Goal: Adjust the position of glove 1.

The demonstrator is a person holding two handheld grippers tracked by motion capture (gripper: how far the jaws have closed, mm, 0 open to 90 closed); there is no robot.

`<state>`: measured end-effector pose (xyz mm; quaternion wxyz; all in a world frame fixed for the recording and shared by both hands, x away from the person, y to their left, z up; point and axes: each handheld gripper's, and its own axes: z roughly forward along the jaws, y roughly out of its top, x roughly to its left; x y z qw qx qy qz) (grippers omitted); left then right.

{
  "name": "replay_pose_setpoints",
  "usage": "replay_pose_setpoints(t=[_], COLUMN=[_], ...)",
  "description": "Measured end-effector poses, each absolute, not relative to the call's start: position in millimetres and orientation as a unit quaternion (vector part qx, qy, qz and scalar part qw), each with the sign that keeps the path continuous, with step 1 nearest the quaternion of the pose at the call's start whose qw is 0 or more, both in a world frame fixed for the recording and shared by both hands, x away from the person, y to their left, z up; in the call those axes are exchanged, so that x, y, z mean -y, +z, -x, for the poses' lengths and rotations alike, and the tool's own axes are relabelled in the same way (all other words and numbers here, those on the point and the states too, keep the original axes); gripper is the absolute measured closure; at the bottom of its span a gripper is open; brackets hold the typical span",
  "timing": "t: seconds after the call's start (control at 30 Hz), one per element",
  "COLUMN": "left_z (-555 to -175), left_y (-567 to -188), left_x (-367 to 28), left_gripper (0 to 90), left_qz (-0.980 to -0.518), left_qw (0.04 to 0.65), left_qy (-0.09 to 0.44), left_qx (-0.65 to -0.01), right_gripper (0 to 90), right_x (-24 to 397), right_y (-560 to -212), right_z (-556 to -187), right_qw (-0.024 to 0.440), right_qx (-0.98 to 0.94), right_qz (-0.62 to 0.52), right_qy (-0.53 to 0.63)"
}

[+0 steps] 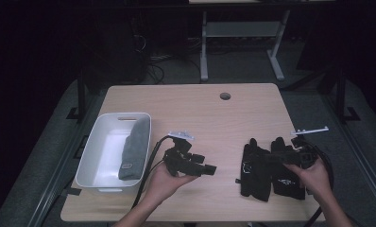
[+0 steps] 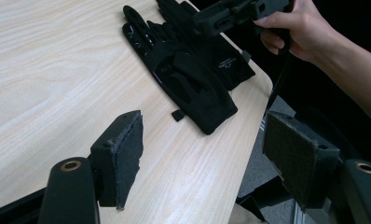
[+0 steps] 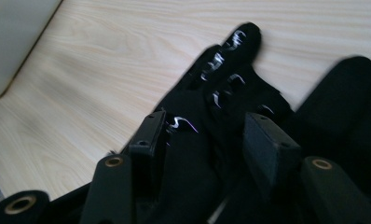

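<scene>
Two black gloves lie side by side at the table's front right, fingers pointing away from me: one glove [image 1: 254, 170] [image 2: 188, 84] [image 3: 221, 74] on the left, the other glove [image 1: 290, 184] [image 2: 225, 56] [image 3: 346, 102] on the right. My right gripper [image 1: 275, 156] [image 2: 221, 18] [image 3: 209, 135] hovers low over them, pointing left. It is open, its jaws astride the left glove's fingers and palm, with the pads not pressing. My left gripper [image 1: 209, 169] [image 2: 211, 154] is held over the middle of the table, pointing toward the gloves. It is open, with nothing between its pads.
A white bin [image 1: 94, 151] stands at the table's left with a folded grey cloth [image 1: 135, 149] lying along its right side. A round cable hole [image 1: 225, 96] sits near the far edge. The table's front right corner [image 2: 265, 81] is close to the gloves.
</scene>
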<state>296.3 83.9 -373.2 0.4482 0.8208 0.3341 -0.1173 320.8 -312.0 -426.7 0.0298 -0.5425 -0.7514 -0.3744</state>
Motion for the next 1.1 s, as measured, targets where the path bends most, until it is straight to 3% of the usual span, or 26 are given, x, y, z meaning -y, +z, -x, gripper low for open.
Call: replay_pose_setpoints(t=[0.73,1.0,1.1], left_z=[-294.8,-295.2,-295.0], left_y=[-384.3,-388.3,-391.0], left_x=[-67.2,-64.5,-63.9], left_gripper=[28.3,28.2,28.2], left_qz=[-0.826,-0.825,-0.824], left_qw=[0.444,0.444,0.442], left_qy=[-0.125,-0.128,-0.131], left_qx=[-0.324,-0.325,-0.329], right_gripper=[49.9,53.2,57.0], right_x=[344.8,346.5,338.3], right_y=[-441.7,-449.8,-451.5], right_z=[-299.0,-294.5,-289.9], right_qw=[-0.017,-0.048,-0.084], right_qx=[0.749,0.758,0.775], right_qz=[0.578,0.578,0.561], right_qy=[-0.324,-0.299,-0.279])
